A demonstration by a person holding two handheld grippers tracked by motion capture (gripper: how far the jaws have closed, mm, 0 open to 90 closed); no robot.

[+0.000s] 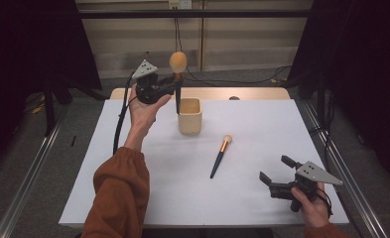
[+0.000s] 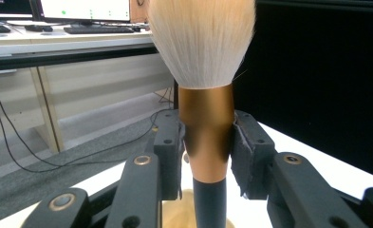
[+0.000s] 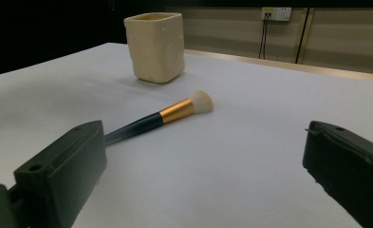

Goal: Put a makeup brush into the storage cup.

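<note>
My left gripper (image 1: 175, 85) is shut on a large makeup brush (image 1: 177, 64), held upright with its fluffy head on top and its dark handle pointing down over the cream cup (image 1: 190, 116). In the left gripper view the pads (image 2: 245, 154) clamp the brush's copper ferrule (image 2: 207, 137), and the cup's rim (image 2: 174, 221) shows just below. A smaller brush (image 1: 221, 156) with a dark handle and copper ferrule lies on the white table (image 1: 148, 188), right of the cup. My right gripper (image 1: 277, 170) rests open near the table's front right, facing the small brush (image 3: 163, 117) and the cup (image 3: 156, 46).
The white sheet covers a wooden table whose back edge (image 1: 202, 92) shows behind the cup. Metal rails (image 1: 29, 183) run along both sides on the floor. Cables (image 1: 232, 79) lie on the floor behind the table, and dark curtains (image 1: 361, 59) hang at both sides.
</note>
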